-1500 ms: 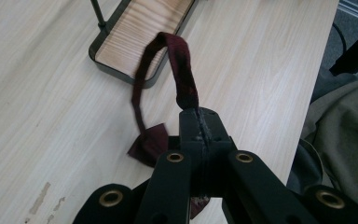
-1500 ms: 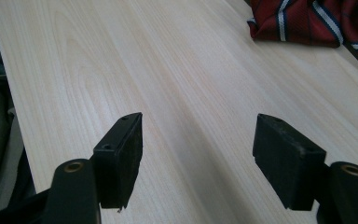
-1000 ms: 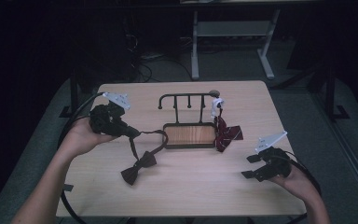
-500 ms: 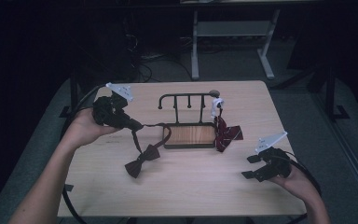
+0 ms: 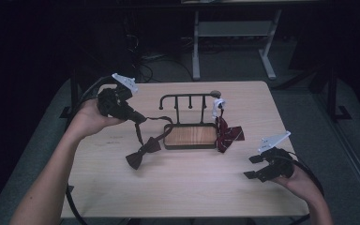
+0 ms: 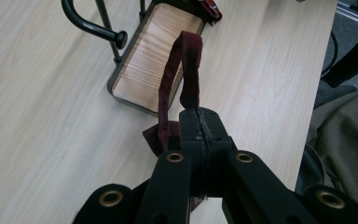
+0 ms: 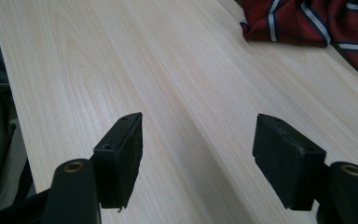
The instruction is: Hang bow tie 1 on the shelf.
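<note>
Since earlier, you're lifting the left gripper [image 5: 139, 118], clamping the strap [image 6: 186, 70]; the bow tie [image 5: 143, 153] is dangling at its six o'clock, pointing two o'clock.

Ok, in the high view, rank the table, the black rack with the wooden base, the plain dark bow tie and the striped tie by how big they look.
Largest to smallest in the high view:
1. table
2. rack
3. plain bow tie and striped tie: too alike to rank; the striped one is bunched up, and the plain one's strap runs up to the left hand-held gripper.
</note>
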### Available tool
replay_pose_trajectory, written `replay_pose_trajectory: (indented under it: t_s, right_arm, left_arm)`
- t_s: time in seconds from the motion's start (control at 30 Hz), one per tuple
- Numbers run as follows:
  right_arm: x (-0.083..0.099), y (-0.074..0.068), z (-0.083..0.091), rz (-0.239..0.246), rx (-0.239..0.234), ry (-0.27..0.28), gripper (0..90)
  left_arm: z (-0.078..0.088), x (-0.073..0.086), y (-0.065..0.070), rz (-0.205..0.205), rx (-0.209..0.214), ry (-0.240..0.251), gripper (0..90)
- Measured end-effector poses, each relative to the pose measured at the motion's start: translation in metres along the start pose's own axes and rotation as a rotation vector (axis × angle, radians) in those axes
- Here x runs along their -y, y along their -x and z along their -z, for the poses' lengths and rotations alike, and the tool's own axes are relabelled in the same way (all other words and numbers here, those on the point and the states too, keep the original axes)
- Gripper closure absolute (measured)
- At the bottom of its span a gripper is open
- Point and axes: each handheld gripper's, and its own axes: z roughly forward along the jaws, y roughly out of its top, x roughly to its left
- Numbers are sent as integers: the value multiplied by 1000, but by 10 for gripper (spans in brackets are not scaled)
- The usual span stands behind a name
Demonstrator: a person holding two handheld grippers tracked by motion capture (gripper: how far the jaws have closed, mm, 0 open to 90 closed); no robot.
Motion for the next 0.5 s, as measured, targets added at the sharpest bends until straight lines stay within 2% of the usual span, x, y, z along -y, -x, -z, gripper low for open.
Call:
replay_pose_trajectory:
  t_s: [0.13,0.5]
  right_arm:
    - [0,0,3,0,3,3,328]
    - [2,-1,9,-2,11,19,328]
  left_arm:
    - [1,-7,-5,-2,-11,-17,895]
    - [0,-19,-18,13,-9,-14,895]
